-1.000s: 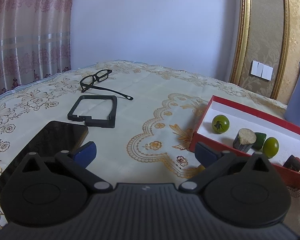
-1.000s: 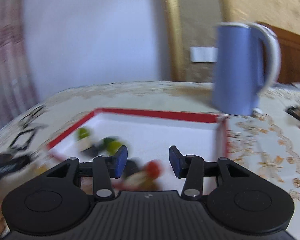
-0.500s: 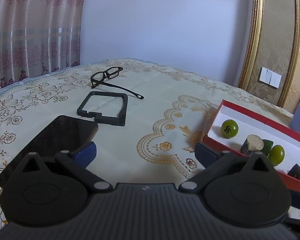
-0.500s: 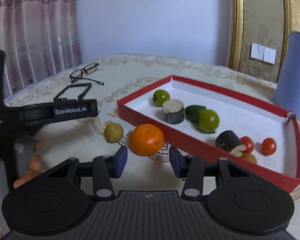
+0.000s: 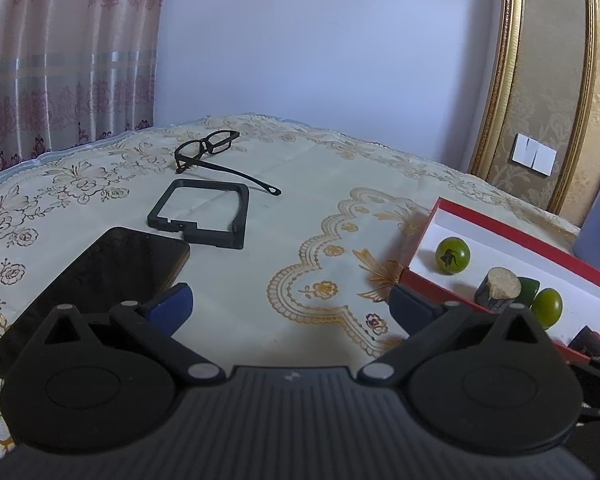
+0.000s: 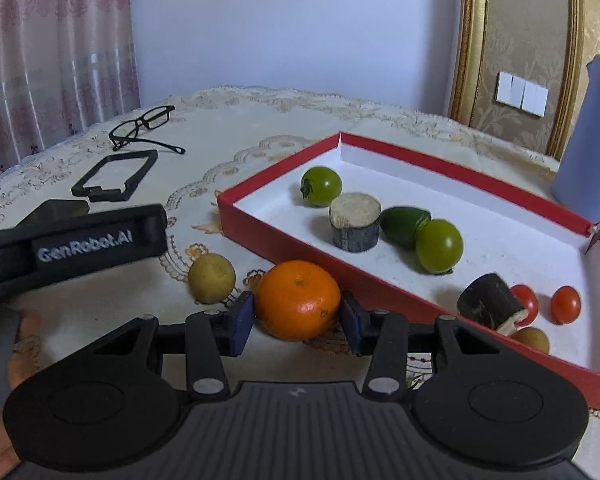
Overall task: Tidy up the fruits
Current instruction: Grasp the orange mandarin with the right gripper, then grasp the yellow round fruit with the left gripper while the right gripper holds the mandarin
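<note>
Right tongs (image 6: pixel 297 317) part-open, blue pads flanking the orange (image 6: pixel 298 299); left tongs (image 5: pixel 290 304) spread wide, empty

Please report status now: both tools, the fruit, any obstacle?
Right tool open, straddling orange. Left tool open, empty. Red box wall directly behind orange.

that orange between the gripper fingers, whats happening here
A person is sorting fruit into the red box. The right gripper is open, with the orange between its fingers on the tablecloth, not yet clamped. A small yellow fruit also sits outside the box. The left gripper is open and empty, beside the phone.
</note>
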### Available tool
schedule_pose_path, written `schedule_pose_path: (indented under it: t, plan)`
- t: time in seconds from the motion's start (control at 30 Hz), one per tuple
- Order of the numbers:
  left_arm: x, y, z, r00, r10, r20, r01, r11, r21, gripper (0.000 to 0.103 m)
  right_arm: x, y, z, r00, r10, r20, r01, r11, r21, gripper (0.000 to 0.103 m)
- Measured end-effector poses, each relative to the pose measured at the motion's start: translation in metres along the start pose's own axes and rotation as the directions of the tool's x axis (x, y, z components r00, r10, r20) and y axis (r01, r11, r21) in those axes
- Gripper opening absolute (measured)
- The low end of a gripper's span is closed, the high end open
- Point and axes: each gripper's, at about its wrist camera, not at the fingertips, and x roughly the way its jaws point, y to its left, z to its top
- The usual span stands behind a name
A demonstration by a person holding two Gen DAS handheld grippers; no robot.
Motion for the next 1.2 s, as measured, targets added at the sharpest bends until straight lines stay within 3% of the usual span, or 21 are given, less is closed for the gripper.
schedule_pose_path:
  t: [0.17, 0.27, 0.4, 0.53, 0.8, 1.0, 1.2]
  plan:
    - [0.001, -0.001, 0.000, 1.000, -0.013, -0.005, 0.013, 1.000, 0.001, 0.103, -0.022, -0.005, -0.007, 0.999, 0.031, 0.024, -0.031, 1.000, -0.003, 0.043]
    - [0.000, -0.005, -0.001, 0.998, -0.062, -0.012, 0.062, 0.998, 0.028, 0.103, -0.048, -0.013, -0.018, 0.996, 0.032, 0.078, -0.034, 0.999, 0.015, 0.043]
    - [-0.001, -0.017, -0.003, 0.989, -0.144, -0.031, 0.147, 0.984, 0.103, 0.103, -0.083, -0.038, -0.037, 0.989, 0.047, 0.144, -0.062, 0.993, 0.101, 0.043]
    - [0.002, -0.030, -0.006, 0.984, -0.167, -0.068, 0.176, 0.969, 0.172, 0.103, -0.102, -0.065, -0.053, 0.984, 0.029, 0.177, -0.065, 0.978, 0.200, 0.044]
    - [0.004, -0.054, -0.014, 0.979, -0.175, -0.108, 0.201, 0.926, 0.321, 0.103, -0.097, -0.096, -0.072, 0.986, 0.041, 0.161, -0.092, 0.942, 0.323, 0.044]
    - [0.012, -0.064, -0.017, 0.977, -0.142, -0.157, 0.192, 0.909, 0.371, 0.103, -0.098, -0.094, -0.073, 0.985, 0.044, 0.169, -0.096, 0.946, 0.310, 0.044]
    - [0.014, -0.064, -0.018, 0.973, -0.155, -0.173, 0.209, 0.909, 0.360, 0.089, -0.098, -0.095, -0.075, 0.986, 0.043, 0.162, -0.093, 0.944, 0.316, 0.044]
